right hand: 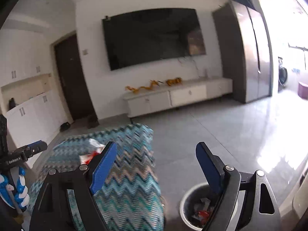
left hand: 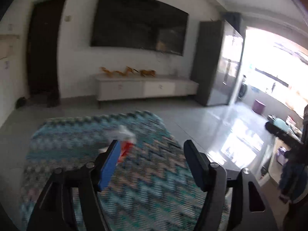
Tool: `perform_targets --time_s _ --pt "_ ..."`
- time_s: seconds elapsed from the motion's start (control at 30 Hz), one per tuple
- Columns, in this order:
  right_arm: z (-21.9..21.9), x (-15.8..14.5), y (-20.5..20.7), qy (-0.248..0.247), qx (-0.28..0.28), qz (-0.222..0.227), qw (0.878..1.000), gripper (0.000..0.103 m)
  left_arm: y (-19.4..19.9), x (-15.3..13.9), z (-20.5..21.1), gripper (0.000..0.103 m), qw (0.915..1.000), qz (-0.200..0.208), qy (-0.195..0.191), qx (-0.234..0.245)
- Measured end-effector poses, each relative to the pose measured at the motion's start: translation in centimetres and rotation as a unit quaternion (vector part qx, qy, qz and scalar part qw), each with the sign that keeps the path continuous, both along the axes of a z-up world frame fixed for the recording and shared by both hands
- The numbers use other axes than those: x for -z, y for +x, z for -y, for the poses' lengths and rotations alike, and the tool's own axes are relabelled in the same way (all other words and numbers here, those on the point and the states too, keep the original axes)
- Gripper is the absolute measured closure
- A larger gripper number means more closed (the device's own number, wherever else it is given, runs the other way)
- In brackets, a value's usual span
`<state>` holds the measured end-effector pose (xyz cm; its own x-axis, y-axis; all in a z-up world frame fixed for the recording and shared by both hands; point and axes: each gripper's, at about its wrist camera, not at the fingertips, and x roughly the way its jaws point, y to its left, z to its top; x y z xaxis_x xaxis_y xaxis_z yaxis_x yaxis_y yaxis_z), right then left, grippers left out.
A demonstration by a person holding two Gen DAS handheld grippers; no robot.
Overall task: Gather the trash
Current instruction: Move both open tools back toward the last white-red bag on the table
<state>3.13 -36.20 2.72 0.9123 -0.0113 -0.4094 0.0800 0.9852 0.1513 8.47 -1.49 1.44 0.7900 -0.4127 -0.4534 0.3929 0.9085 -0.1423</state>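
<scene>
A crumpled white and red wrapper (left hand: pixel 126 141) lies on a table covered with a blue zigzag cloth (left hand: pixel 77 134). It also shows in the right wrist view (right hand: pixel 92 152), on the same cloth (right hand: pixel 130 173). My left gripper (left hand: pixel 152 148) is open and empty above the cloth, with the wrapper just past its left finger. My right gripper (right hand: pixel 156 152) is open and empty above the table's right edge. A round bin (right hand: pixel 186 206) with red and white wrappers inside stands on the floor below the right gripper. The left gripper shows at the left edge of the right wrist view (right hand: pixel 36 146).
A white low cabinet (left hand: pixel 146 88) stands under a wall-mounted TV (left hand: pixel 138 23). A grey tall cabinet (left hand: pixel 211 61) stands to its right. A dark door (left hand: pixel 44 50) is at the left. Grey tiled floor (right hand: pixel 211 130) lies between the table and the cabinet.
</scene>
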Motion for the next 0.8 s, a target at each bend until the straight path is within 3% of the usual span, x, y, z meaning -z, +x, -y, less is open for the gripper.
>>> perform_targets --time_s 0.17,0.33,0.5,0.67,0.8 --pt "-3.9 -1.7 0.0 -0.022 -0.026 0.006 0.999 0.015 -2.2 -0.6 -6.6 0.029 0.9965 0.027 -0.007 -0.079" --pt "-7.2 -1.5 0.2 -0.039 -0.042 -0.004 0.998 0.008 -4.7 -0.8 -11.8 0.021 0.9849 0.055 -0.005 -0.164" --pt "-10.5 -0.8 0.8 -0.055 -0.044 -0.018 0.997 0.000 -5.6 -0.5 -15.0 0.019 0.9765 0.069 -0.010 -0.204" --pt "-13.2 -0.4 1.8 -0.070 -0.053 -0.034 0.996 0.000 -5.9 0.2 -17.7 0.019 0.9692 0.081 -0.026 -0.231" --pt "-14.9 -0.3 2.9 -0.081 -0.063 -0.041 0.994 0.000 -5.3 0.9 -19.4 0.019 0.9688 0.069 -0.031 -0.236"
